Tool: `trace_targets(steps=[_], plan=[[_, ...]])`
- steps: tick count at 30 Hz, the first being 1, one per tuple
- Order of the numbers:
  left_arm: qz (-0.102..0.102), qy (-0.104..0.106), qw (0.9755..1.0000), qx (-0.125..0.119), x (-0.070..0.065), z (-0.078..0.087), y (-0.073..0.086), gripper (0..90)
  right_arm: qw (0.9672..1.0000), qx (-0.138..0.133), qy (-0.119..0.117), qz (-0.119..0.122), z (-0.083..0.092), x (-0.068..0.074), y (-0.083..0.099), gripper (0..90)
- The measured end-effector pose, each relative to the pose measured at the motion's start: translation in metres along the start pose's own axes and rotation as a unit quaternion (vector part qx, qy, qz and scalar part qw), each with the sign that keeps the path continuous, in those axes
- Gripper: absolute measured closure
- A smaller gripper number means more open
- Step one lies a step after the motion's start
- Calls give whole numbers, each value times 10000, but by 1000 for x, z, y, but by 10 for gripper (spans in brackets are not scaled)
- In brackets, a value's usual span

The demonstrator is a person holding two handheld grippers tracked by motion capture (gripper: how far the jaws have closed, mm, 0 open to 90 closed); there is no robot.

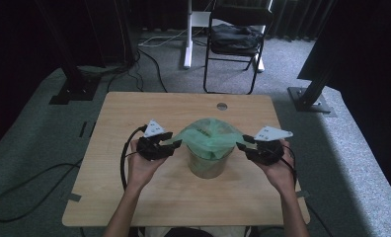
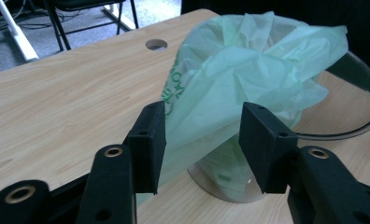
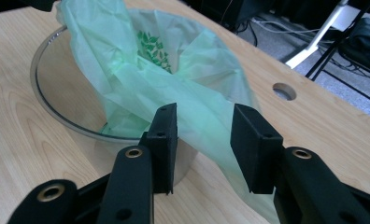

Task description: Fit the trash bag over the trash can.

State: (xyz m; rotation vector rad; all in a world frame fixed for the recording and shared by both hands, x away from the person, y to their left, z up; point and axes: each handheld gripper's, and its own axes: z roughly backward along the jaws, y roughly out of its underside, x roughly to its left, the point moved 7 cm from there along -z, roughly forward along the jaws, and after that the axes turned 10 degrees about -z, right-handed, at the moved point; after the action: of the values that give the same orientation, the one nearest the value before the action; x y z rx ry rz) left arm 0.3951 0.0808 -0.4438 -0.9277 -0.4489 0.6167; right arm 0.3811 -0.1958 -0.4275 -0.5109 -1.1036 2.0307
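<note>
A thin green plastic bag (image 1: 211,136) lines a clear round container (image 1: 207,168) at the middle of the wooden table (image 1: 134,197). Its crumpled top spreads over the rim (image 3: 47,107). My left gripper (image 1: 176,143) sits at the bag's left side, held in a hand. Its jaws are open, and a flap of the bag (image 2: 248,60) lies between them without being pinched. My right gripper (image 1: 243,142) is at the bag's right side, also open. A stretched fold of the bag (image 3: 141,79) runs between its pads, which stand apart from it.
A round cable hole (image 1: 222,106) is in the table's far edge. Behind the table stand a black chair (image 1: 235,39) with a bag on it, a white post and two black stand bases (image 1: 72,91). Cables trail from both grippers over the table and floor.
</note>
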Motion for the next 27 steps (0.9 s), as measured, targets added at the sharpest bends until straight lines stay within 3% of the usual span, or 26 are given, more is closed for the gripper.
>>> trace_targets(steps=[3, 4, 13, 17, 19, 21, 24, 27], plan=[[-121, -2, 9999, 61, -3, -5, 0, 505, 9997, 199, 66, 92, -11, 0, 4, 609], [-256, -106, 9995, 141, -4, -8, 1, 504, 9995, 245, 137, 113, -12, -2, 5, 609], [-408, -260, 9985, 273, -5, -15, 5, 502, 9994, 302, 136, 78, -15, -6, 11, 591], [-456, -210, 9983, 287, -8, -17, 3, 623, 9994, 297, 154, 58, -18, -8, 10, 653], [-544, -156, 9980, 298, -11, -17, 2, 778, 9993, 360, 102, 61, -19, -7, 10, 760], [-604, -114, 9977, 301, -13, -17, 2, 802, 9992, 379, 90, 73, -20, -6, 10, 784], [-616, 1, 9977, 272, -17, -14, 2, 893, 9988, 462, 69, 117, -19, -4, 12, 900], [-603, 76, 9979, 218, -19, -9, 1, 900, 9988, 440, 101, 162, -16, -4, 11, 900]])
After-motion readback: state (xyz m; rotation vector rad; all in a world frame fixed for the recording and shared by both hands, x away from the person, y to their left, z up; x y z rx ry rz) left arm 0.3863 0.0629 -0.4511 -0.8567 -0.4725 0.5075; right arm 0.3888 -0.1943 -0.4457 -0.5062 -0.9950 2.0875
